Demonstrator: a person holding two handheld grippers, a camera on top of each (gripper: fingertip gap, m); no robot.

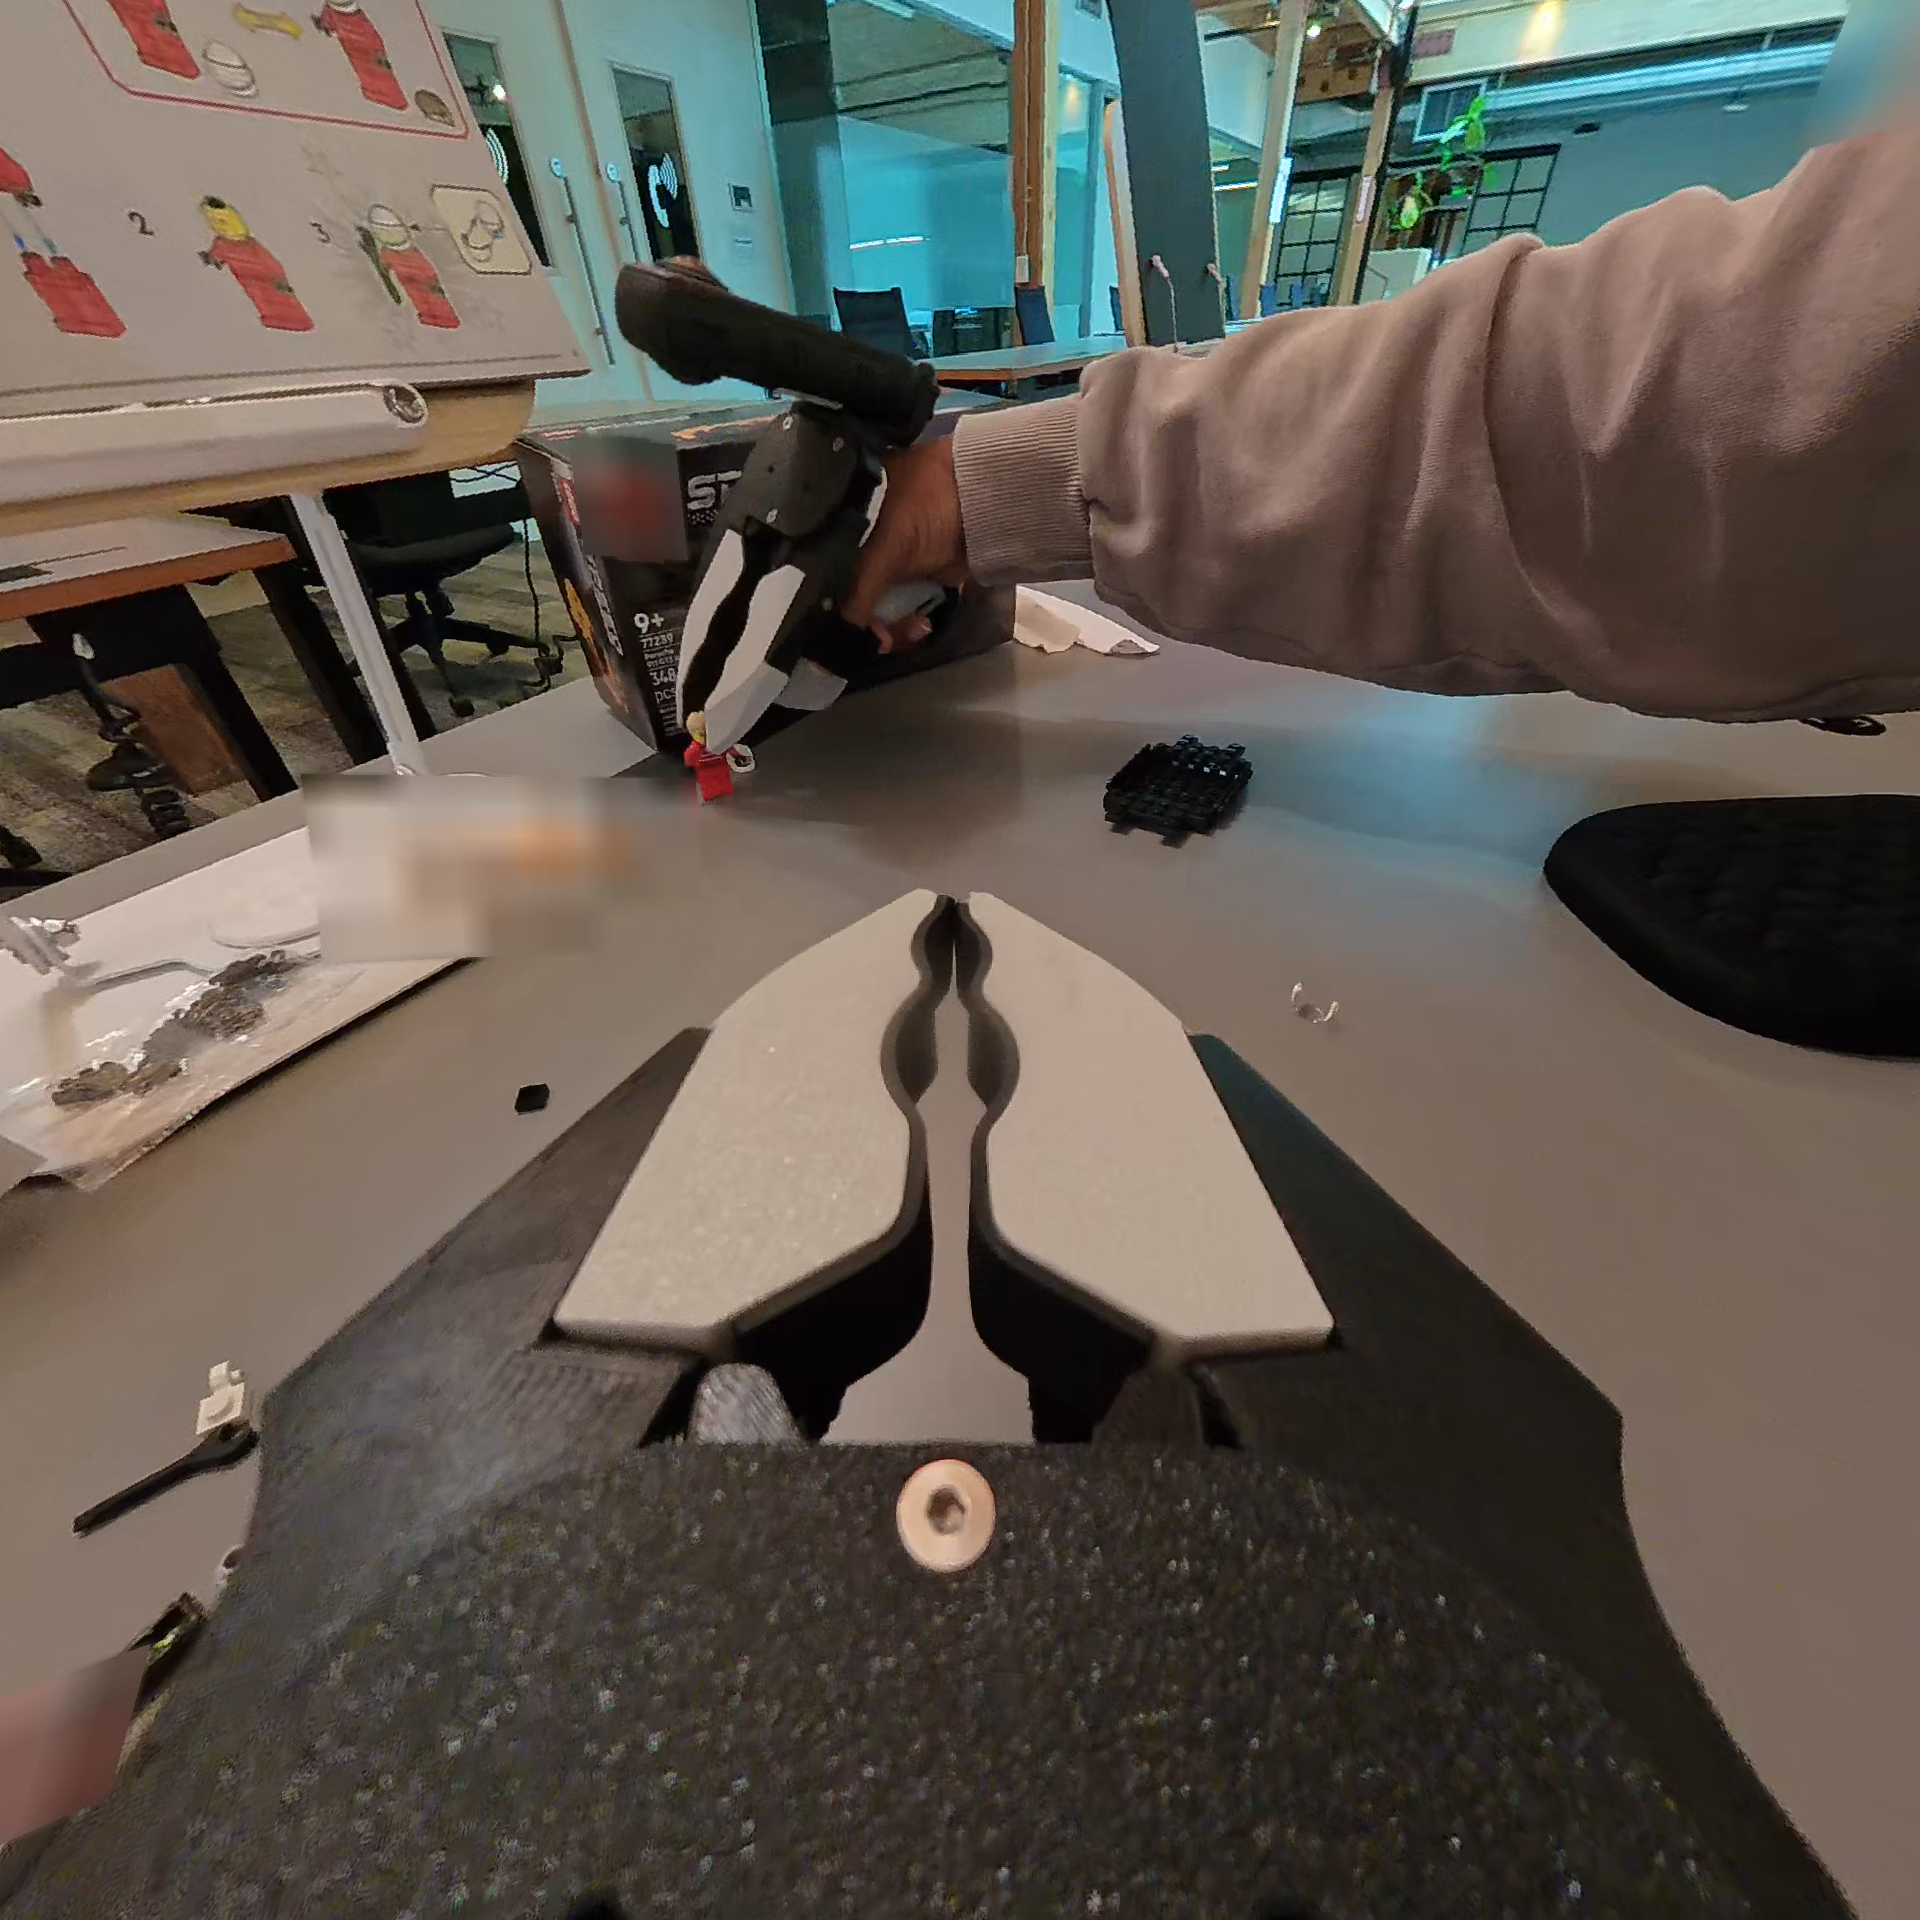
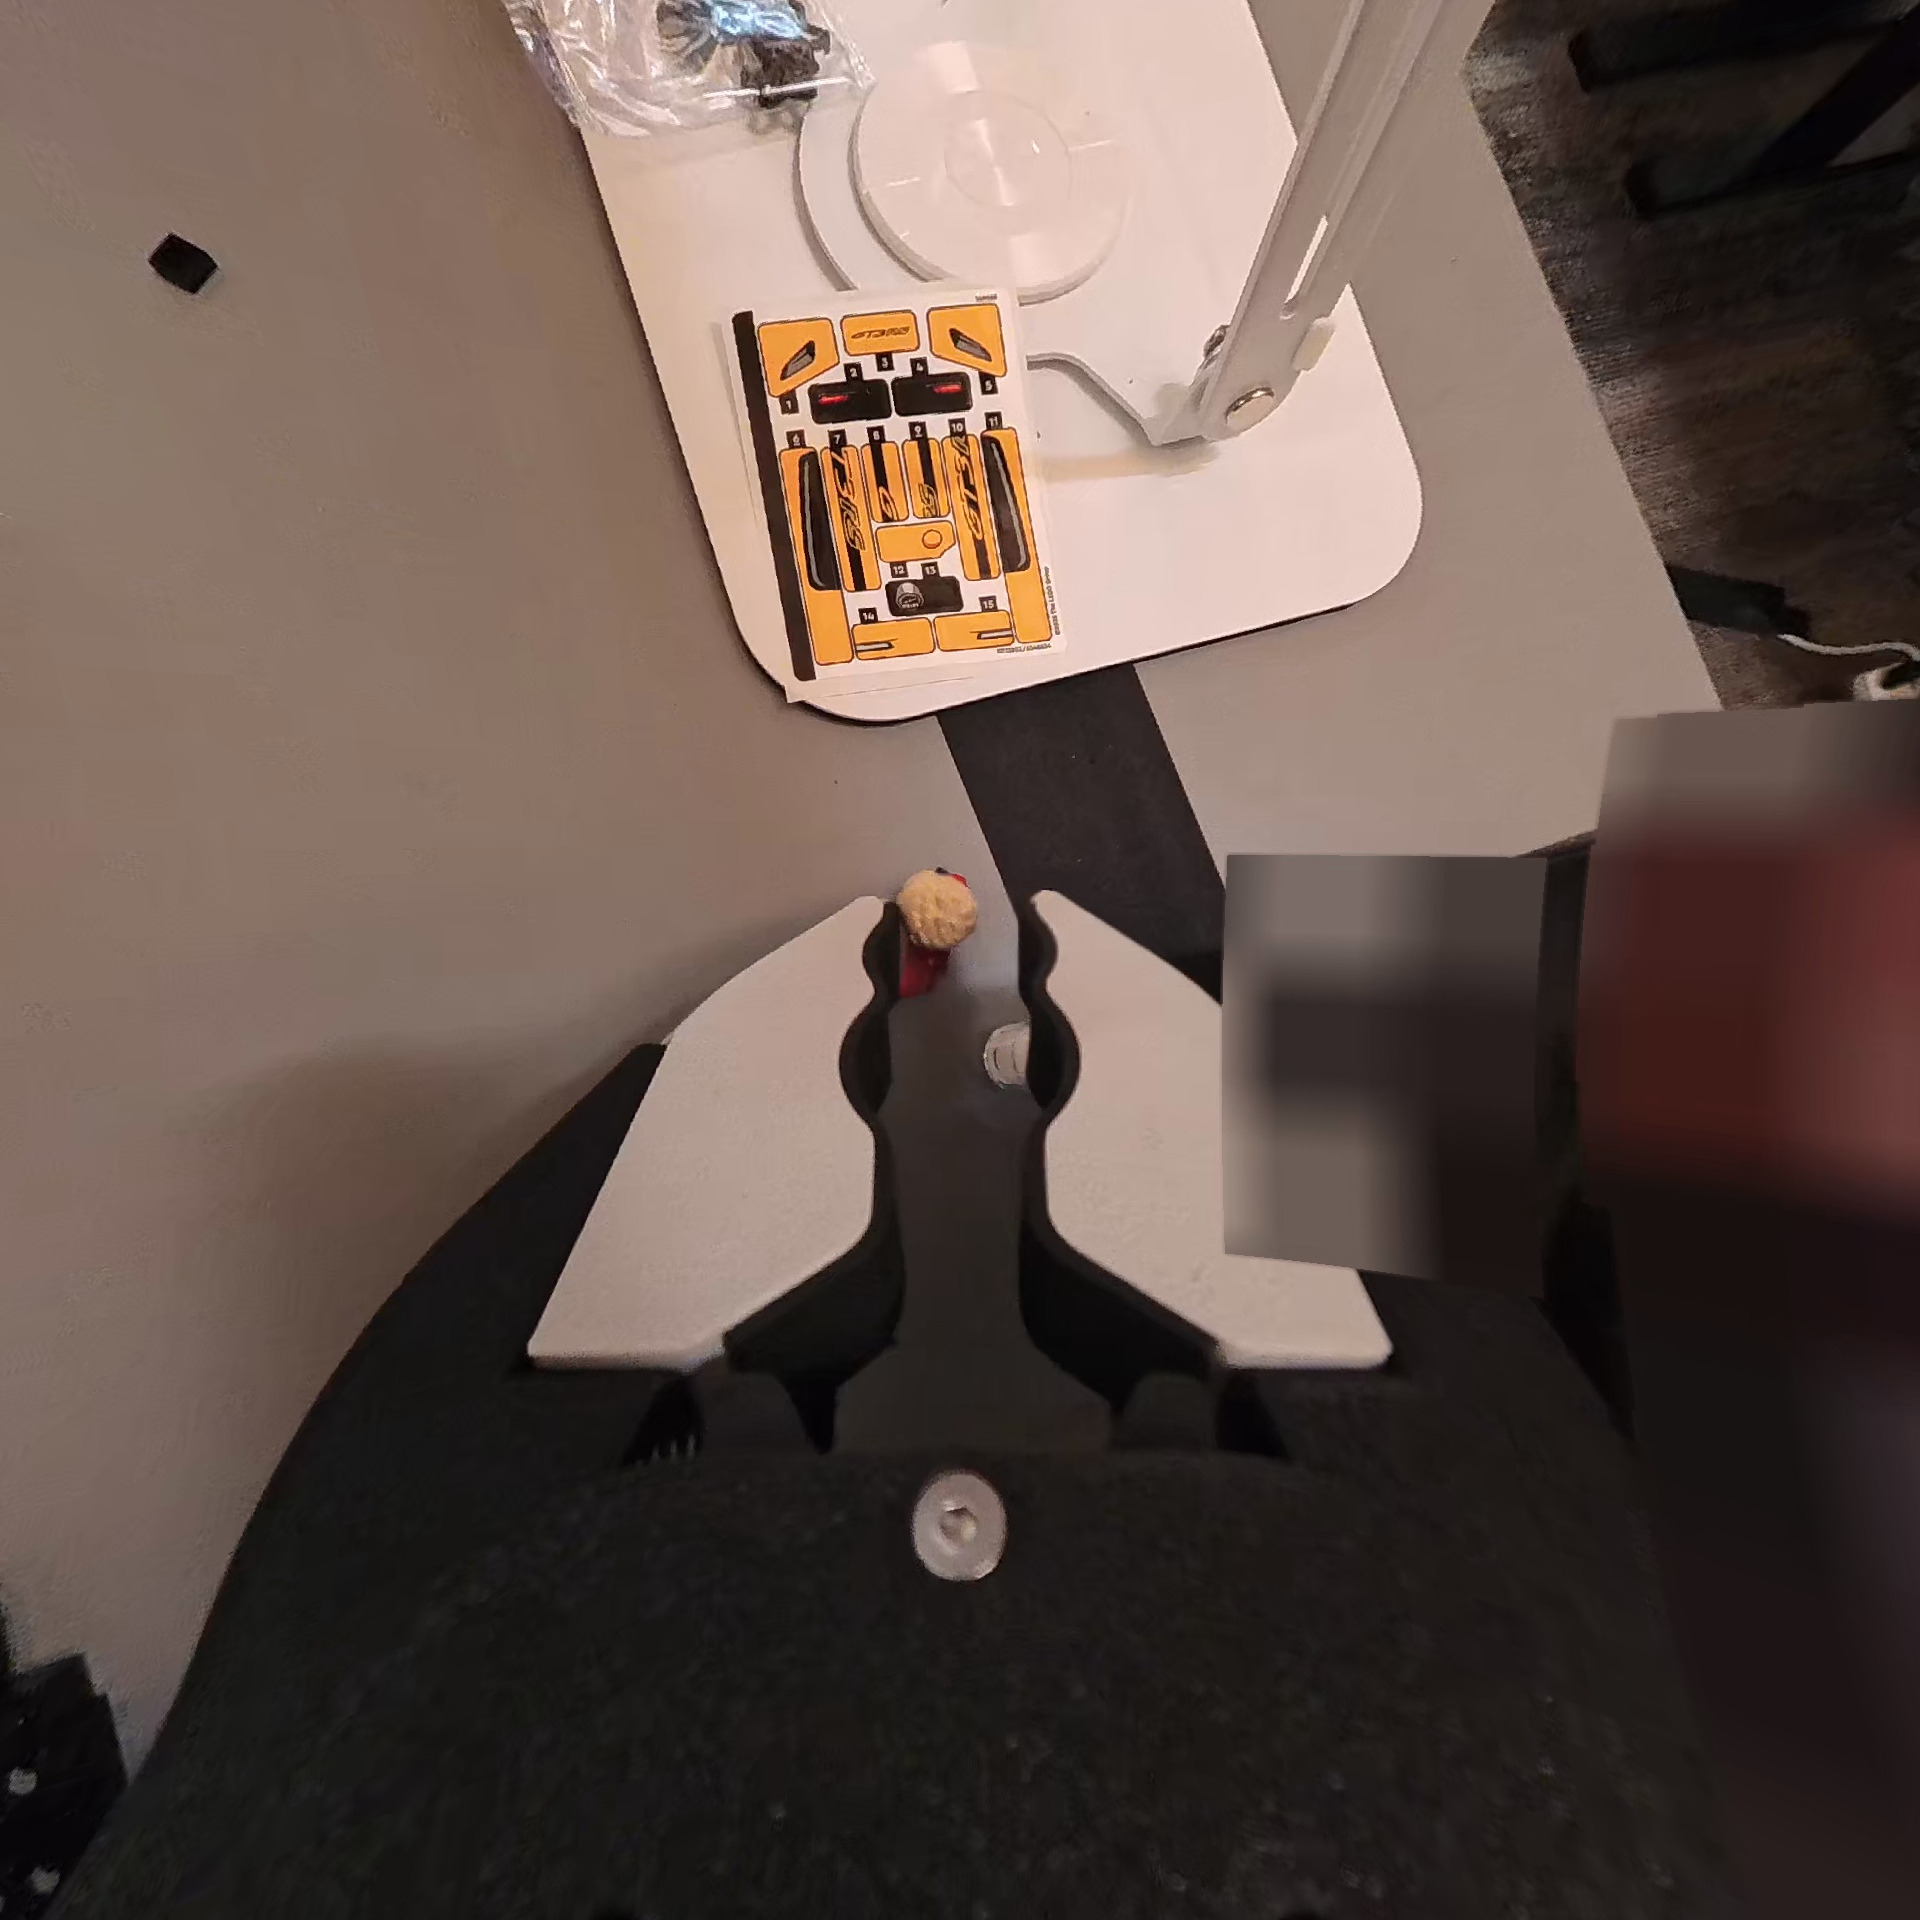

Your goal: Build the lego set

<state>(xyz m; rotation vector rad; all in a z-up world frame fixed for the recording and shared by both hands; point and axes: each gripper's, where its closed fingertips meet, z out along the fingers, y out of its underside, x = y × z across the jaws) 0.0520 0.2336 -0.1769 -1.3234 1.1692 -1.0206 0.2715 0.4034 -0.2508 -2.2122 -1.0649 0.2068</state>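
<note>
**Beside the set's box: minifigure nearly built, car barely begun**

Beside the dark set box (image 1: 613, 582), your right claw (image 2: 951, 914) points down over a red minifigure (image 1: 710, 766) standing on the grey bench (image 1: 1351, 1195). Its jaws are released, with a clear gap; the figure's tan head sits against the left finger, apparently not pinched. A small white piece (image 2: 1003, 1055), possibly the helmet, lies next to the figure between the fingers. Your left claw (image 1: 954, 906) hovers nearer you than the box, clenched and holding nothing.

By my judgement the build is early. The figure has legs, torso and head; headgear looks outstanding. One black studded assembly (image 1: 1179, 784) lies to the box's right. Bagged parts (image 1: 177, 1029) and the sticker sheet (image 2: 894, 488) on the white stand base (image 2: 1195, 582) look untouched.

Open bench lies between the box and you. The bench edge runs close behind the box, and the stand's post (image 1: 353, 623) rises to its left. Loose bits dot the near bench, including a small black piece (image 1: 531, 1097) and a clear one (image 1: 1311, 1004).
</note>
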